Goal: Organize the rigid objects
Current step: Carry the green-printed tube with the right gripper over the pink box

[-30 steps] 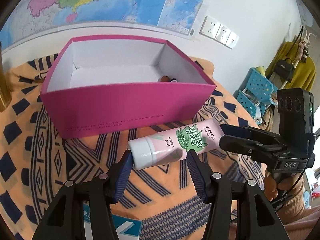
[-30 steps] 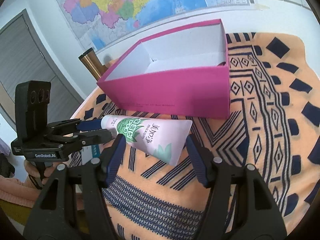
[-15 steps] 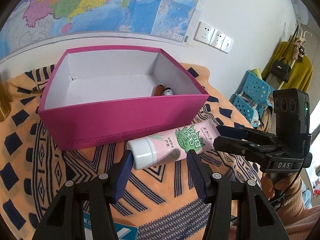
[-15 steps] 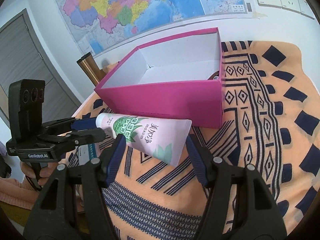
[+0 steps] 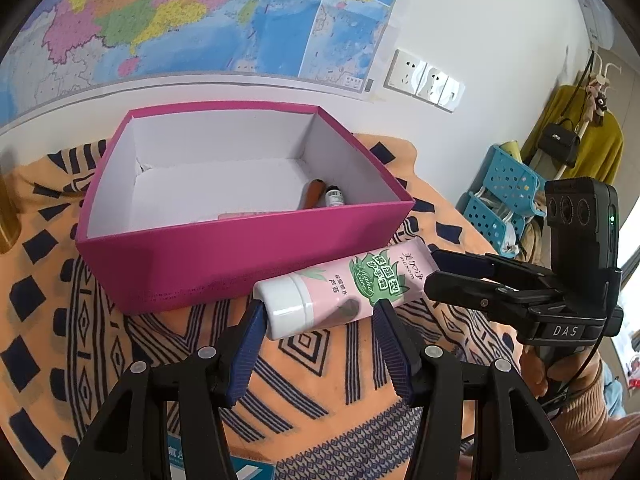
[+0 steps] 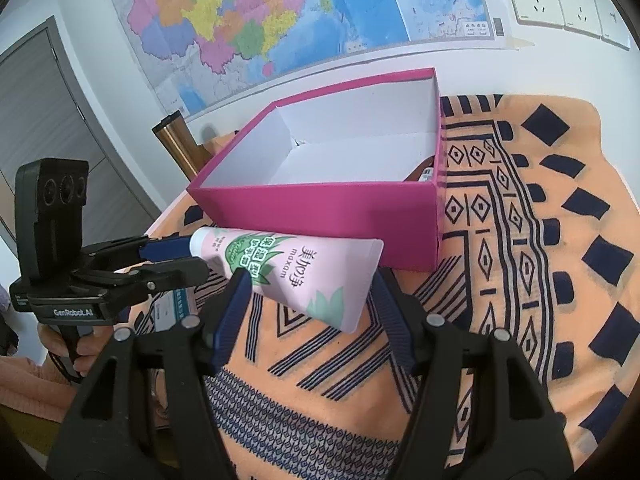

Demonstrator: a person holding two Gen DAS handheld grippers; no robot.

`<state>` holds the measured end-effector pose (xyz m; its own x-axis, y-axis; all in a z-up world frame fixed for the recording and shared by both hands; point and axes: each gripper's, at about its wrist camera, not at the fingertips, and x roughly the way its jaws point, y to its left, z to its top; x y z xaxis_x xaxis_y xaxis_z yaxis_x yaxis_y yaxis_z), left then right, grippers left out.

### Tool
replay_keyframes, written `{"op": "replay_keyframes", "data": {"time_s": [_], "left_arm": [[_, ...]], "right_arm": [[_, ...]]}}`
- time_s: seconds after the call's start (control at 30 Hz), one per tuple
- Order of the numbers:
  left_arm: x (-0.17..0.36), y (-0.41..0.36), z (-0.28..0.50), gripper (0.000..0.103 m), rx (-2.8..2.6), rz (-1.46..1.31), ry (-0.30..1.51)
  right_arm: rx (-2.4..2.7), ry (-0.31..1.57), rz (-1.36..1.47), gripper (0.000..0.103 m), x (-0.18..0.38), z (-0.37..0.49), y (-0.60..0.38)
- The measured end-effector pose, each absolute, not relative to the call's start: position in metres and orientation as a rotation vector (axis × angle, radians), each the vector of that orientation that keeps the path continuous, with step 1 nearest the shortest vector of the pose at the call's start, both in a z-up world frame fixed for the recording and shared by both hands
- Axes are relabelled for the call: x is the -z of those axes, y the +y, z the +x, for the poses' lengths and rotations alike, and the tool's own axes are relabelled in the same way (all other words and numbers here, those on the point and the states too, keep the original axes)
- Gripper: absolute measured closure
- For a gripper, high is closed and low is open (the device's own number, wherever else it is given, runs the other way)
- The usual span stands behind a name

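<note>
A pink tube of hand cream point(image 5: 344, 288) with a white cap is held in the air in front of the pink box point(image 5: 248, 256). My left gripper point(image 5: 320, 320) is shut on its capped end. My right gripper point(image 6: 310, 286) is shut on its flat end point(image 6: 320, 276). In the left wrist view the right gripper point(image 5: 448, 276) holds the tube's far end; in the right wrist view the left gripper point(image 6: 192, 258) holds the cap end. The box point(image 6: 320, 204) is open and holds a brown item point(image 5: 314, 194) and a small bottle point(image 5: 335, 196).
An orange patterned cloth point(image 6: 520, 280) covers the table. A gold cylinder point(image 6: 180, 144) stands left of the box. A printed card point(image 6: 176, 304) lies on the cloth near the front edge. Blue baskets point(image 5: 504, 196) stand beyond the table's right side.
Both grippers have risen with the tube between them, so more of the box's inside and its contents show. The tube stays in front of the box's near wall.
</note>
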<state>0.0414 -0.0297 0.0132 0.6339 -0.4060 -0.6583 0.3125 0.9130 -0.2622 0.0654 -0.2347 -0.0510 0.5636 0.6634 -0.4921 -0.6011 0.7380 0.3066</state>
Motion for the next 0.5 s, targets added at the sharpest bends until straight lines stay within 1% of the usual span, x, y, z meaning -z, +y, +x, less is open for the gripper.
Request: {"op": "replay_keyframes", "data": {"time_s": [0.5], "left_arm": [[-0.0179,-0.0308,0.0456,0.048,0.414,-0.128,0.773]], "right_arm": [[-0.741,0.603,0.090,0.038,0.0428,0.0672,-0.2360]]}}
